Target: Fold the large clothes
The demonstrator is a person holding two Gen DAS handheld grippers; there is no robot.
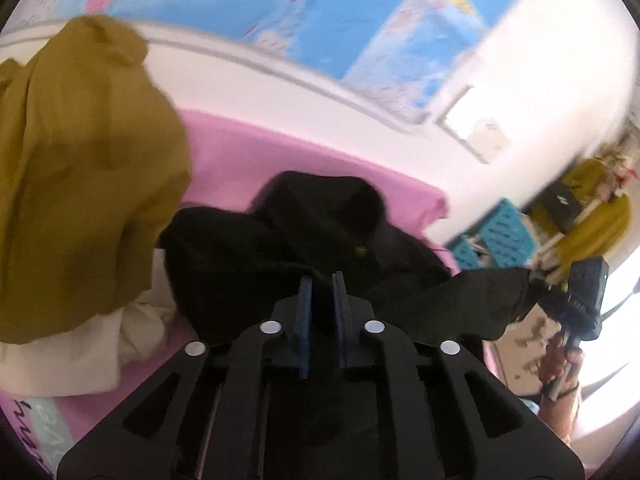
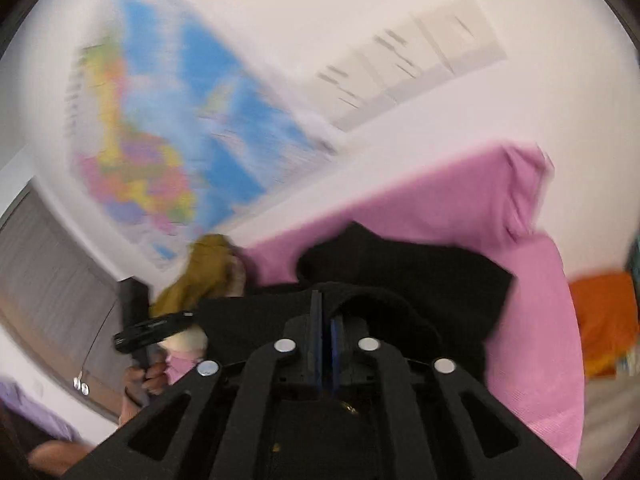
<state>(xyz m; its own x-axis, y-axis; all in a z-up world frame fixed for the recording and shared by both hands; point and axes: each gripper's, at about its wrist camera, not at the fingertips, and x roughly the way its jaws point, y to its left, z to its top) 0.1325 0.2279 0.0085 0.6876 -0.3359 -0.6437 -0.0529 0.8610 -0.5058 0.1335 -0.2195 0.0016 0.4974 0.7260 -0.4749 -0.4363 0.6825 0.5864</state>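
A black garment (image 1: 320,220) lies bunched on the pink sheet (image 1: 248,152). My left gripper (image 1: 322,280) sits at its near edge with the blue pads close together and black cloth pinched between them. From there a strip of the cloth stretches right to my right gripper (image 1: 538,276), which grips its end. In the right wrist view the black garment (image 2: 420,272) humps over my right gripper (image 2: 326,308), whose narrow pads are shut on the fabric. My left gripper (image 2: 188,316) shows at the left of that view, held by a hand.
A mustard garment (image 1: 80,168) is heaped at the left over a cream one (image 1: 80,352). A world map (image 1: 320,20) hangs on the wall behind the bed. Blue baskets (image 1: 500,232) stand at the right. An orange cloth (image 2: 604,320) lies beyond the sheet's right edge.
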